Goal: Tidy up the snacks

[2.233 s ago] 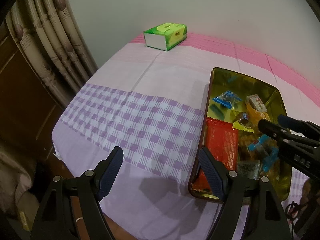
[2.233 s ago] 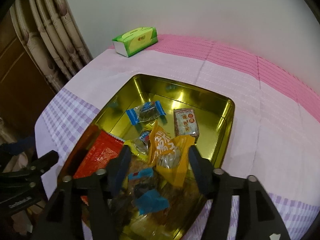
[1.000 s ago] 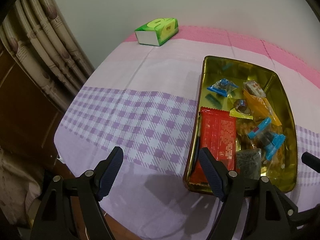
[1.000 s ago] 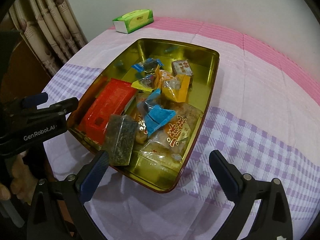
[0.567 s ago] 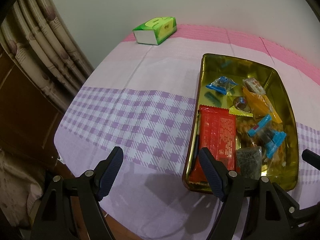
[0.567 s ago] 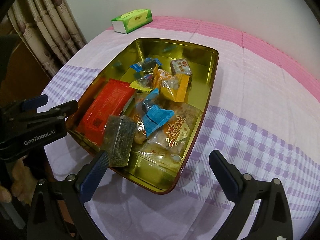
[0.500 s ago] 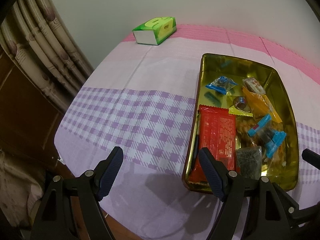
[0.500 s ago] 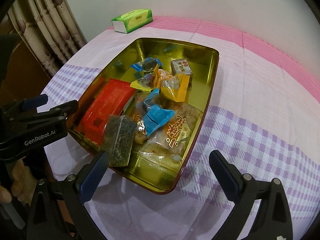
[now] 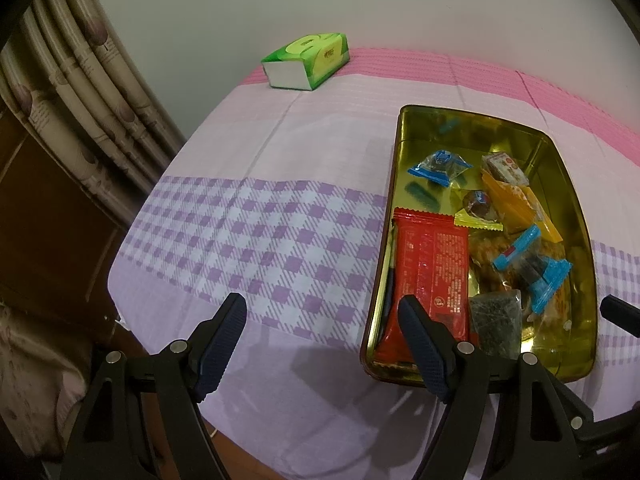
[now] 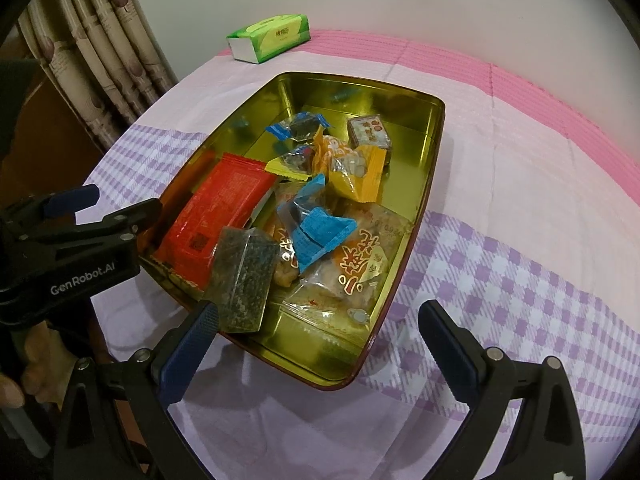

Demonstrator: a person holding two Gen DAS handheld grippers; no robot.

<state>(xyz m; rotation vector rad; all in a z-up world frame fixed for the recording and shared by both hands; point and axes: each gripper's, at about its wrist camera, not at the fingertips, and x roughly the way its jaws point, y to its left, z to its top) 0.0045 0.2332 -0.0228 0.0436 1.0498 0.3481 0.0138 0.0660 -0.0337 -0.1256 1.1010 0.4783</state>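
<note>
A gold metal tin (image 9: pixel 400 184) (image 10: pixel 434 152) on the checked cloth holds several wrapped snacks. Among them are a red packet (image 9: pixel 432 272) (image 10: pixel 224 208), a dark speckled packet (image 10: pixel 244 280), blue-wrapped sweets (image 9: pixel 440 166) (image 10: pixel 320 236), an orange packet (image 10: pixel 356 172) and a clear bag of pastries (image 10: pixel 360 268). My left gripper (image 9: pixel 320 308) is open and empty over the cloth, its right finger at the tin's near left corner. Open and empty too, my right gripper (image 10: pixel 320 316) hangs above the tin's near end, touching no snack.
A green tissue box (image 9: pixel 306 60) (image 10: pixel 272 36) lies at the far edge by the wall. Curtains (image 9: pixel 80 92) hang left of the table, whose left and near edges drop off. A hand (image 10: pixel 16 376) grips the left tool's handle.
Since the earliest frames my right gripper has drawn back from over the snacks and stands wider, and the left one has drawn back a little. Over the last second nothing moved.
</note>
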